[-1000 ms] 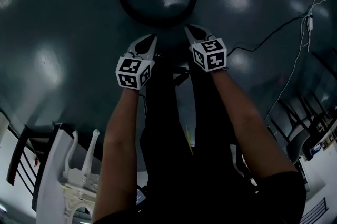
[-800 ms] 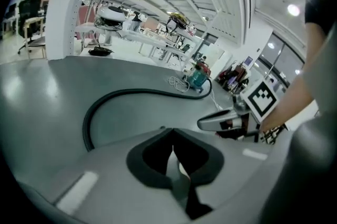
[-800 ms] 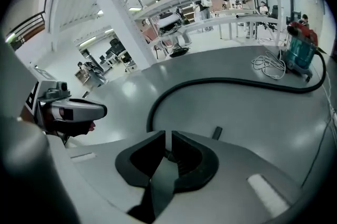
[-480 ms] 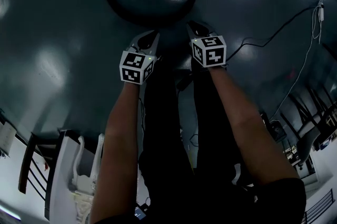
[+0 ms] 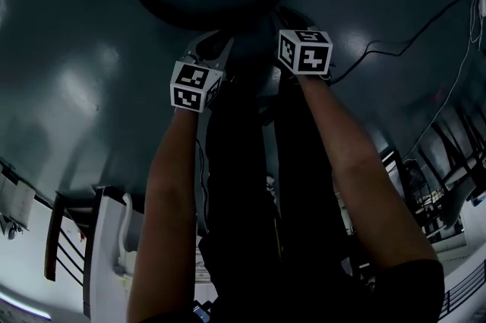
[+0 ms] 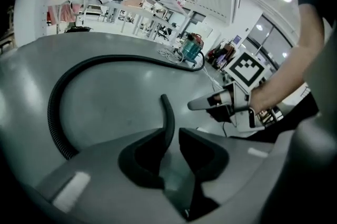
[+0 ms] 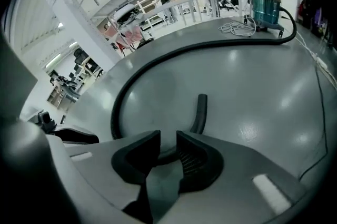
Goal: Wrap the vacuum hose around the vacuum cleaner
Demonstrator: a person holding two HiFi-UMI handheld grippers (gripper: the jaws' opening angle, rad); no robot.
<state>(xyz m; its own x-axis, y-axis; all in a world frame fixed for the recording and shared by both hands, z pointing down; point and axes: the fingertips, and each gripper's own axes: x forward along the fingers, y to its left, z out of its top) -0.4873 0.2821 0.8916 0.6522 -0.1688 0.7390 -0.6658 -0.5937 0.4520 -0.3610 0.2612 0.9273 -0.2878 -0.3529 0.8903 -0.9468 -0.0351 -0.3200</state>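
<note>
1. Starting nearest: the left tool (image 6: 174,136) had its jaws a narrow gap apart. They had just been opening and nothing sat between the pads. The right tool (image 7: 168,139) was the same, with jaws just opened a little and gripping nothing. Both pointed down at the floor (image 5: 68,86), side by side.
2. Just beyond the tips lay the vacuum hose (image 5: 163,10), black and curled in an open loop on the floor. Its free end (image 7: 201,103) lay ahead of the right tool, showing past the gap of its jaws. Neither tool touched the hose, as far as the views showed.
3. Handling, as a judgement: the body was ribbed, so likely light, bendy and springy. It would probably try to uncurl when let go. The ribs should give the pads good bite. The end piece looked smooth and stiffer, so probably more slippery.
4. Hold, as a judgement: one tool just behind the smooth end, the other further back along the curve, so the slack stays controlled. A narrow jaw gap may need widening to take the hose.
5. Further out, the hose ran in a long sweep across the floor.
6. Farthest, the vacuum cleaner (image 7: 263,4) stood well apart from the loop, teal with a red top. A pale cord (image 7: 238,28) lay bunched beside it. The hose would have to travel a long way to reach it.
</note>
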